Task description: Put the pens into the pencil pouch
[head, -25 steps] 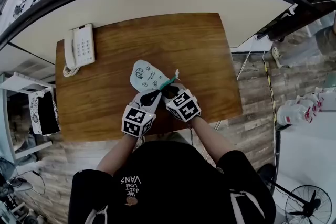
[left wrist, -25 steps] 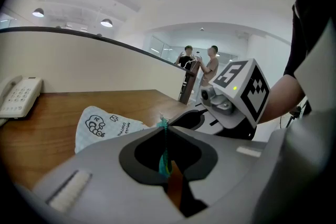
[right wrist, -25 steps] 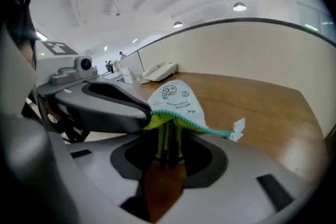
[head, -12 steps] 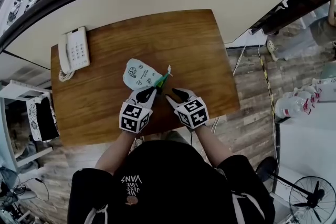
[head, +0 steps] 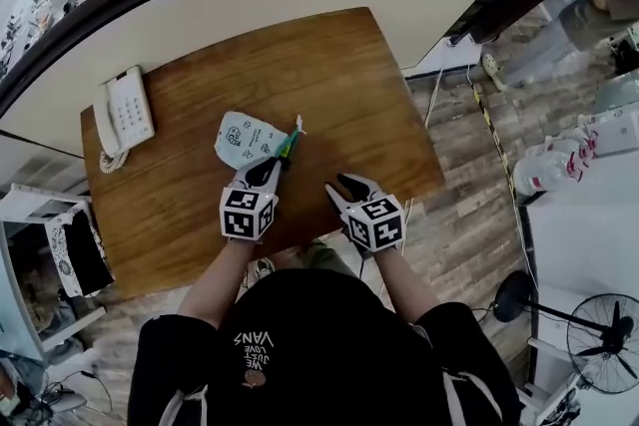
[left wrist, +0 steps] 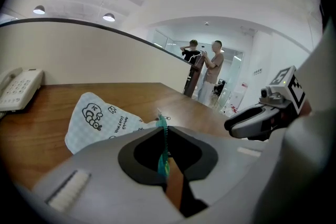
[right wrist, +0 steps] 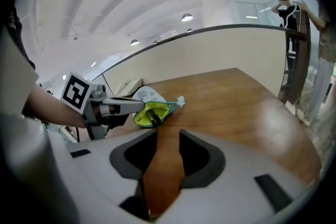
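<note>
- Left gripper view: the left gripper (left wrist: 164, 136) has its jaws closed on the teal zipper edge (left wrist: 162, 128) of the pencil pouch (left wrist: 97, 118). The checked white body of the pouch lies on the wooden desk (left wrist: 37, 128), beyond the jaws and to their left.
- Right gripper view: the right gripper (right wrist: 163, 136) has nothing between its jaws, only bare desk. The jaws have just been opening.
- From this view the pouch mouth gapes towards the right gripper and shows its yellow-green lining (right wrist: 143, 115). A dark slim thing (right wrist: 153, 118), probably a pen, sits in the opening. The white zip tag (right wrist: 180, 100) sticks out to the right.
- In the head view the pouch (head: 243, 135) lies far and left of the right gripper (head: 342, 185), which is well apart from it. The left gripper (head: 270, 167) is touching the near-right edge of the pouch.
- The pouch's long axis runs from the far left, towards the telephone (head: 125, 110), to the near right, and the zipper end is the nearer one.
- No loose pen shows on the desk in any view.
- Judgement: the left gripper is the nearer one and serves as the anchor. Any further move by the right gripper would have to go far-left, along the pouch axis and into the mouth.
</note>
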A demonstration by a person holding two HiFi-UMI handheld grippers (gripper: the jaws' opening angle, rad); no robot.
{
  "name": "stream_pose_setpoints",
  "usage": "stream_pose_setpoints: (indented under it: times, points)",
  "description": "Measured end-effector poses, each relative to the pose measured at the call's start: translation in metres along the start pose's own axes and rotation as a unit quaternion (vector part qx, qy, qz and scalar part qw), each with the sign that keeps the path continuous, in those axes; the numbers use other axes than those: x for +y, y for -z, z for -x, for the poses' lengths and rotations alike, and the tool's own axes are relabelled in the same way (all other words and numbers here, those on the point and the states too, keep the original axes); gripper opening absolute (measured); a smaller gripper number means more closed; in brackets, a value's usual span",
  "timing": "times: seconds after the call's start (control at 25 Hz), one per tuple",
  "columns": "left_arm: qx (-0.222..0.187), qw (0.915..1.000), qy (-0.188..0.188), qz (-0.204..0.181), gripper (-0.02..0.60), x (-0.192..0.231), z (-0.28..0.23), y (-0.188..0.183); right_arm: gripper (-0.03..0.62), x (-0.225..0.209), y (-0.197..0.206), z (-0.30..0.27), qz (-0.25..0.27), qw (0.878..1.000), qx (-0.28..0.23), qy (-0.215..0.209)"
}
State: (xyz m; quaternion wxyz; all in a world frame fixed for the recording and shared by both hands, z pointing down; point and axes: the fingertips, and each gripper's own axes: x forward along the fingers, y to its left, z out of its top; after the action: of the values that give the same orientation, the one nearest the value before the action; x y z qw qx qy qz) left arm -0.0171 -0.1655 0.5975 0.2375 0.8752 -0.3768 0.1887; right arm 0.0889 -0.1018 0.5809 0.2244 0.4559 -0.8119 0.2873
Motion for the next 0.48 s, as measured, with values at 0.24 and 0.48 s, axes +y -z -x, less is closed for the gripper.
stream_pose_setpoints:
  times: [0.24, 0.48]
  points:
    - [-0.023, 0.9996, -0.012, 0.007, 0.04, 0.004, 0.008, -0.005, 0.117, 0.007, 0.012, 0.023, -0.019, 0.999, -0.014, 0.028]
    - [-0.04, 0.999, -0.017, 0.011, 0.126, 0.001, 0.028, -0.008, 0.115, 0.018, 0.015, 0.04, -0.037, 0.997, -0.04, 0.059]
